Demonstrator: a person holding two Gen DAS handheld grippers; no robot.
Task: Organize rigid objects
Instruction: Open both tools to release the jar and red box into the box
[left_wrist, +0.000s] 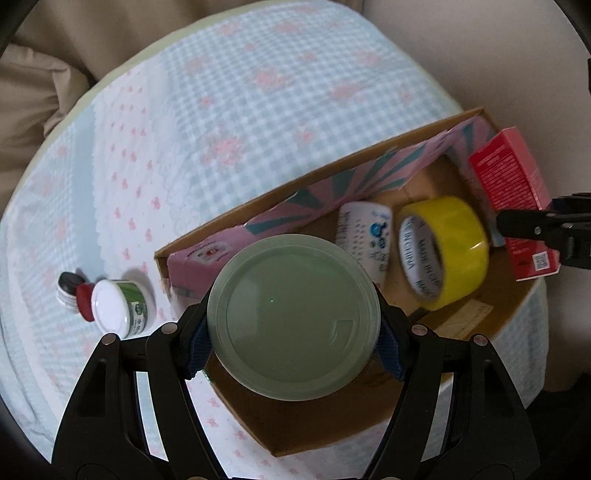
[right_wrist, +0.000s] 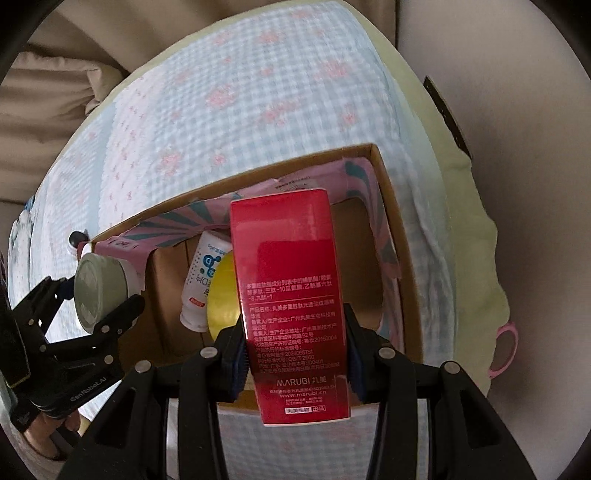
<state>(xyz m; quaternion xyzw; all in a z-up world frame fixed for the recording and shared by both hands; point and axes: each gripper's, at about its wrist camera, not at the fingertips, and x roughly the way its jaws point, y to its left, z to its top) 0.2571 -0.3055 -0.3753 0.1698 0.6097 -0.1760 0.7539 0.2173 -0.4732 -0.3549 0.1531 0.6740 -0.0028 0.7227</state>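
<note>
Nearest the left lens: a pale green lid (left_wrist: 293, 319) of a jar, pinched between the blue pads of the left claw (left_wrist: 293, 332), held above the near part of the cardboard box (left_wrist: 258, 206). Ahead and right of that claw, inside the box: a white tube (left_wrist: 364, 240) and a yellow tape roll (left_wrist: 443, 251), core printed "MADE IN CHINA". Left of it, out on the checked cloth (left_wrist: 221, 92): a small white-lidded jar (left_wrist: 118, 304), not yet boxed.

Nearest the right lens: a red carton (right_wrist: 291, 306) clamped in the right claw (right_wrist: 295, 358), hanging over the box's open right end. Printed "MARUBI", "www.marubi.cn", plus Chinese small print.

Risks, as a guess: both claws over one box, so a possible knock between them. Jar released above the tube or tape, likely to tip or roll. Tall carton dropped upright, likely to topple.
</note>
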